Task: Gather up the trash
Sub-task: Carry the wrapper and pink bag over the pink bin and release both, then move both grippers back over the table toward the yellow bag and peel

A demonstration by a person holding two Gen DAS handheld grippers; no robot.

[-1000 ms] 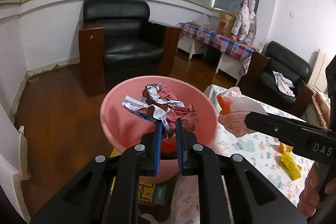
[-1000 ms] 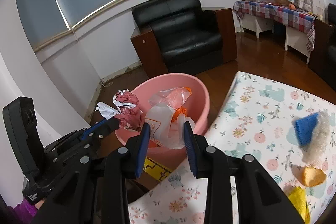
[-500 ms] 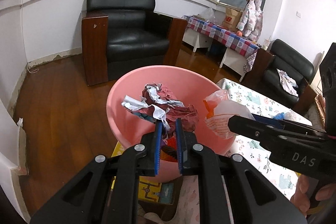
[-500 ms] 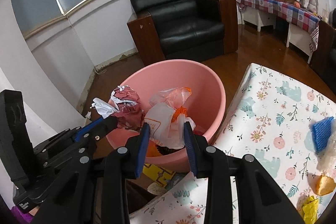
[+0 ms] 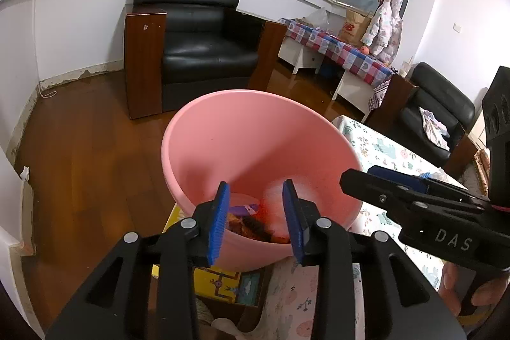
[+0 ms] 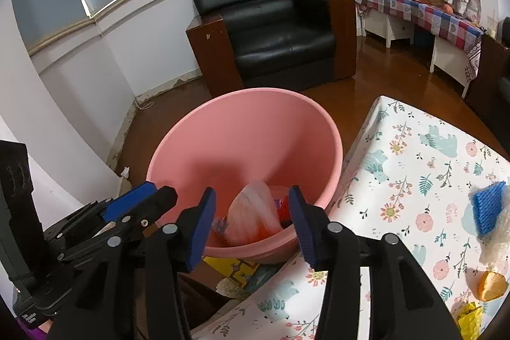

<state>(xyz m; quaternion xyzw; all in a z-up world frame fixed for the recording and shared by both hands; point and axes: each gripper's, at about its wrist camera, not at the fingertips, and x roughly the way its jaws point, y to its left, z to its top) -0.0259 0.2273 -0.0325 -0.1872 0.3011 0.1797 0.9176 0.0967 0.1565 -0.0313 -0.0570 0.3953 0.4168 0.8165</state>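
The left claw (image 5: 255, 219) hangs over the near rim of a pink basin (image 5: 242, 133), tilted down into it. Its jaws are opening, the blue pads (image 5: 218, 222) stand apart, and nothing is pressed between them. Just beyond and below the pads, at the bottom of the basin, lies a heap of trash (image 5: 251, 223): brown and red scraps with a purple bit on top, partly blurred.

The right claw (image 6: 251, 222) is just beside the left one, over the same near rim, and shows in the left view as a black arm (image 5: 414, 199) reaching in from the right. Its jaws are opening too, with the pads wide apart and gripping nothing. Between and just past them a pale plastic bag (image 6: 255, 212) with orange-red marks sits loose inside the basin, against the near wall; it looks smeared. Beside the bag, toward the right pad, more red and purple trash is visible.

To the right of the right claw is a table (image 6: 414, 164) covered with a flowered cloth. On it, well apart from the basin, lie a blue scrubbing pad (image 6: 487, 207) touching a clear crinkled wrapper (image 6: 500, 238), an orange peel (image 6: 489, 285) nearer the claw's side, and a yellow wrapper (image 6: 468, 319) at the lower edge.

Beneath the basin a yellow printed box (image 5: 223, 281) shows. Beyond the basin stands a black armchair (image 5: 197, 37) on a wooden floor.
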